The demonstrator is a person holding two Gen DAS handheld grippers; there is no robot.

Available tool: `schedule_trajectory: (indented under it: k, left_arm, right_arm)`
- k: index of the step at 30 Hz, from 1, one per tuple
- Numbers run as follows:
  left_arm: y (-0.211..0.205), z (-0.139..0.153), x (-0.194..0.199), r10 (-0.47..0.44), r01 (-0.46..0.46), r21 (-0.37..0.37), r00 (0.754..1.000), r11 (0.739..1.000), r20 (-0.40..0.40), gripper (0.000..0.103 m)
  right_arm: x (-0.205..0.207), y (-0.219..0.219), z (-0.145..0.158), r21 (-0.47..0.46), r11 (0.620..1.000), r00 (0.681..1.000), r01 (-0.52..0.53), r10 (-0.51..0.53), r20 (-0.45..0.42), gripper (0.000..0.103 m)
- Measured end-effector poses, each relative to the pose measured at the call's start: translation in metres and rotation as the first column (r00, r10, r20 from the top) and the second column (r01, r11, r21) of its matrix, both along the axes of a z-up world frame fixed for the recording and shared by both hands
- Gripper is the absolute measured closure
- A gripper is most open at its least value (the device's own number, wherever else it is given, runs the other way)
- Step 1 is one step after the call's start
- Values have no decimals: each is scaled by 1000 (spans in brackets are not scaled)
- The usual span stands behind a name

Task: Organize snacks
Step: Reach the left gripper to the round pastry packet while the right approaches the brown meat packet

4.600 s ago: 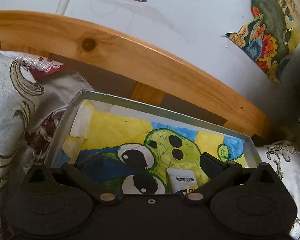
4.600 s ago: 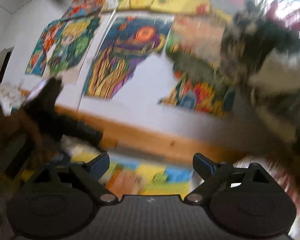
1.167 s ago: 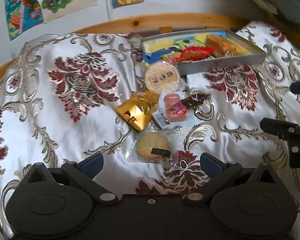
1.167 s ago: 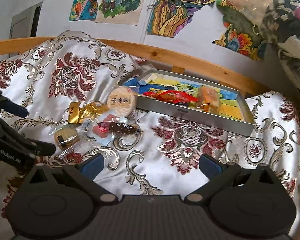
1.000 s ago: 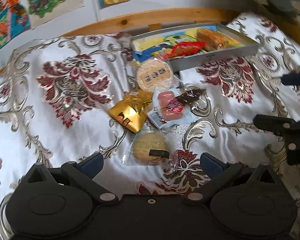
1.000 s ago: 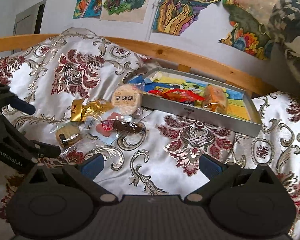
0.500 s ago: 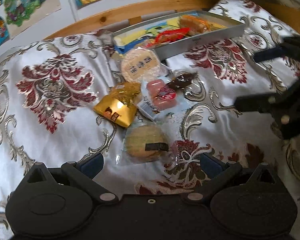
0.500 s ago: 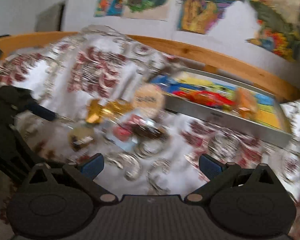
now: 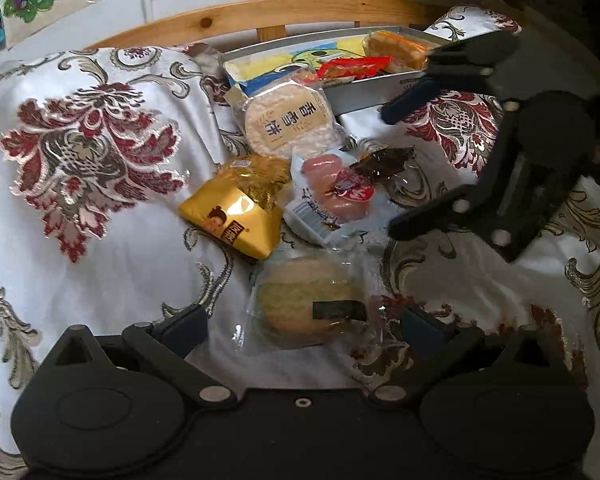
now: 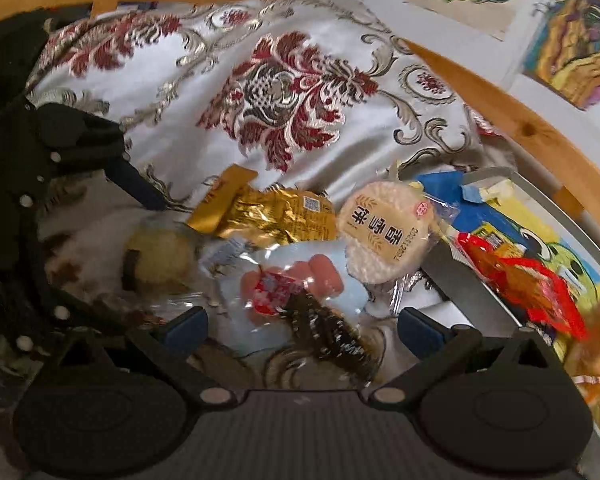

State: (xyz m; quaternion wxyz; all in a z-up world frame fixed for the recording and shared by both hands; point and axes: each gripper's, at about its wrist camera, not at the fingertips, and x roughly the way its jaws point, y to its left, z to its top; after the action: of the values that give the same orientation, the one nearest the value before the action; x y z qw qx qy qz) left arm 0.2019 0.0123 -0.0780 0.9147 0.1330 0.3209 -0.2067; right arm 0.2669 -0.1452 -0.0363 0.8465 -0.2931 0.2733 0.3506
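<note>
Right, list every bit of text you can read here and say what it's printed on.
"香雪饼": label on the round rice cracker.
"2025" then unclear digits: the cracker's date stamp, right wrist view.
Gold packet: red-boxed characters, too blurred.
Sausage pack, red packet in the tray: print too small.

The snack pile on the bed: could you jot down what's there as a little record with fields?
Surface: patterned bedspread
Loose snacks: round rice cracker, gold packet, sausage pack, dark strip snack, round cake
Tray: holds red packet and orange packet
Left gripper: open, around the round cake
Right gripper: open, over the dark strip snack
</note>
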Motion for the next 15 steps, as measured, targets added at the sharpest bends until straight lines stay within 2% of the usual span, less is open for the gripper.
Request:
schedule_trajectory:
  k: [5, 7, 9, 12, 15]
  left_arm:
    - [-3, -2, 2, -28, 28, -7, 999, 1000, 19, 1]
    - [-4, -1, 2, -49, 49, -22, 999, 999, 18, 1]
    - [-2, 0, 3, -51, 52, -44, 999, 998, 17, 2]
    - [2, 0, 6, -27, 27, -70, 1000, 997, 2, 9]
    - [8, 2, 8, -6, 5, -110, 1000, 994, -10, 13]
  right_arm:
    - [11, 7, -9, -68, 995, 997, -71, 70, -20, 1]
    - [11, 11, -12, -93, 991, 994, -100, 96, -44, 11]
    - [8, 13, -12, -99, 990, 994, -103, 99, -46, 13]
    - [1, 12, -10, -111, 988, 994, -108, 104, -38, 24]
    - [-10, 8, -8, -123, 989, 996, -87, 85, -19, 29]
